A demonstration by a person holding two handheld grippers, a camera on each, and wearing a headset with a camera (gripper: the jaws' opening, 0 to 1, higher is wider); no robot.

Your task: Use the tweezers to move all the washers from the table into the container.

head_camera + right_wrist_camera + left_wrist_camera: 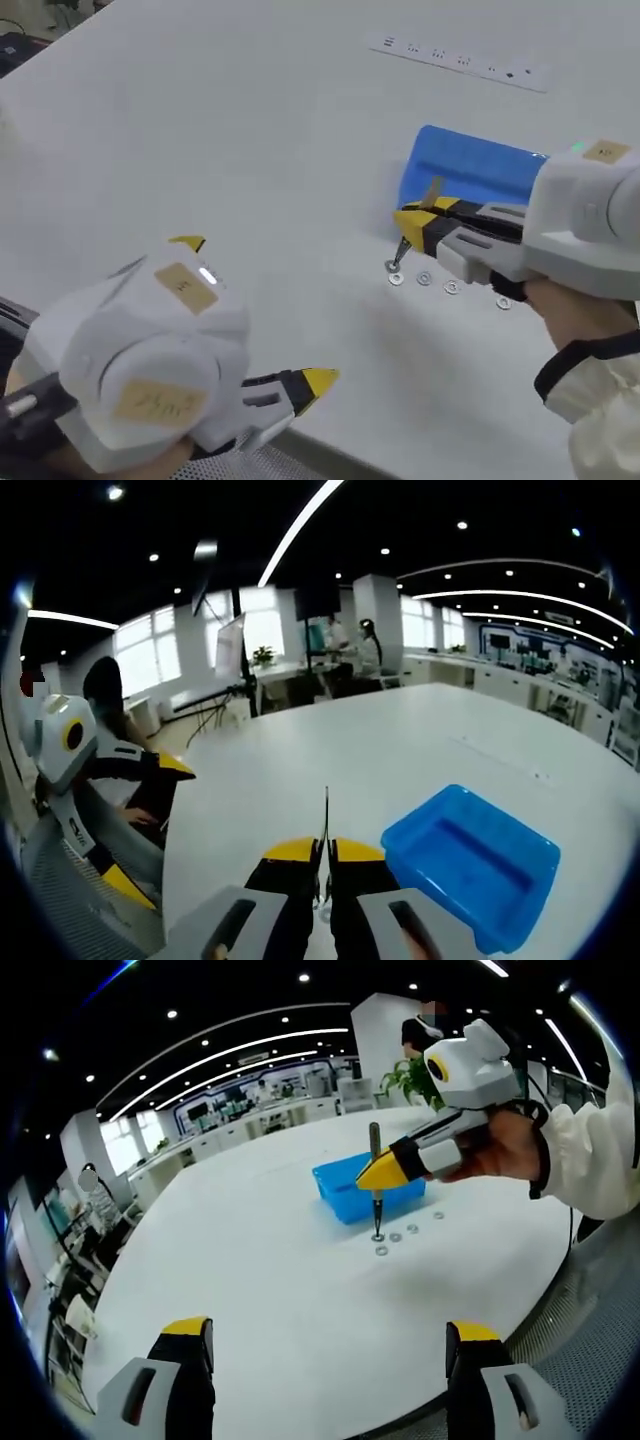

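Head view: at the lower left, the left gripper (pixel 254 310) was held above the table (pixel 250 150), its jaws spread wide with nothing between them. Further right, the tweezers (pixel 398 252) were clamped between the closed jaws of the right gripper (pixel 408 222). Their tips were set at the leftmost of a row of washers (pixel 424 279), which lay on the table just in front of the blue container (pixel 470 165). The picking of a first washer was judged to be in hand. A firm pinch on its rim was called for next, then a lift over the container's near wall.
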